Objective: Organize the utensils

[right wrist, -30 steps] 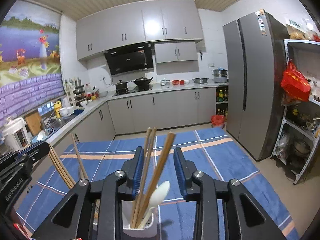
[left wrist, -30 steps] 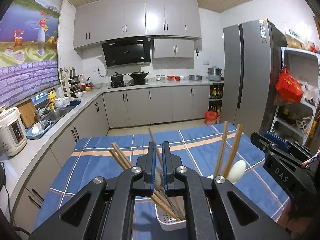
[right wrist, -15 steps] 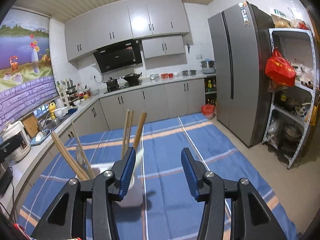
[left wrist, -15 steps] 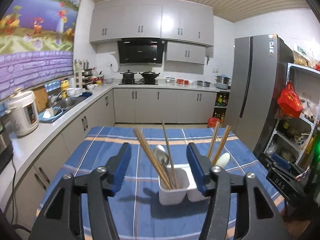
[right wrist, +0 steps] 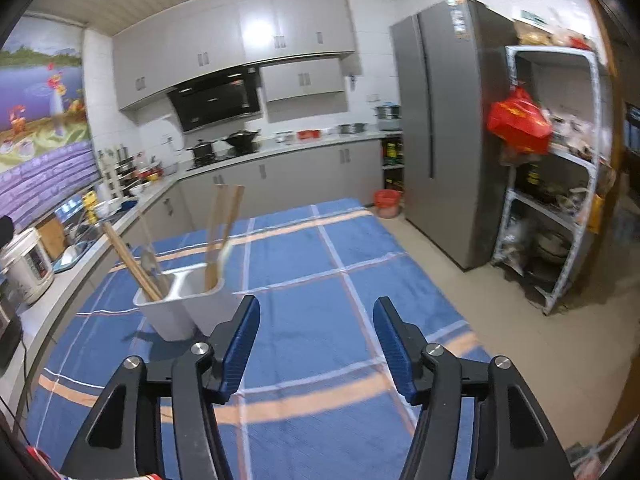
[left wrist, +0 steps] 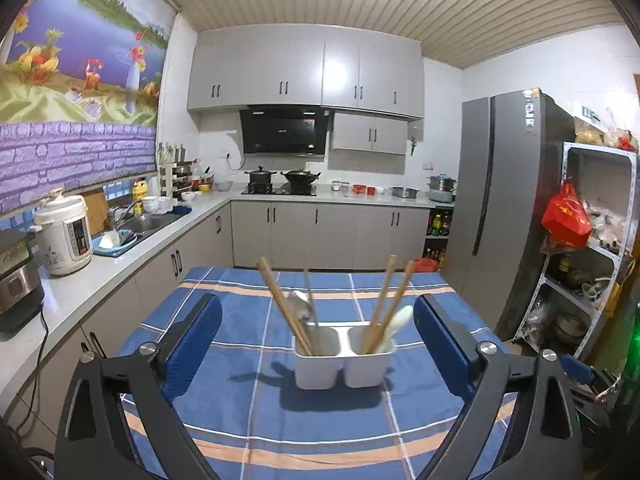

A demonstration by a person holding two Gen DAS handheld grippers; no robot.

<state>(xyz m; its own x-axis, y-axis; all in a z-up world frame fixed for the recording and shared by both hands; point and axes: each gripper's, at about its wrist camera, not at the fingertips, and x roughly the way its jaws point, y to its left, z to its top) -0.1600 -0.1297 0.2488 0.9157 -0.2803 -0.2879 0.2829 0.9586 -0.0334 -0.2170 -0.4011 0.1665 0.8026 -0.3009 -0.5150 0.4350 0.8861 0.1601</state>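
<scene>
A white two-compartment utensil holder [left wrist: 343, 360] stands on the blue checked tablecloth [left wrist: 320, 432]. Its left compartment holds wooden chopsticks [left wrist: 282, 304] and a metal spoon [left wrist: 301, 306]. Its right compartment holds wooden chopsticks [left wrist: 388, 300] and a white spoon [left wrist: 398, 320]. My left gripper [left wrist: 316, 344] is open and empty, drawn back in front of the holder. In the right wrist view the holder [right wrist: 180, 300] sits at the left. My right gripper [right wrist: 316, 344] is open and empty over bare cloth to its right.
The tablecloth [right wrist: 320, 280] covers the table. A kitchen counter with a rice cooker [left wrist: 64, 232] and sink runs along the left. A grey fridge [left wrist: 504, 216] and a metal shelf rack [right wrist: 560, 200] stand at the right.
Both grippers opened and drew back from the holder. The left let go of the left compartment's utensils. The right released the chopsticks and swung right.
</scene>
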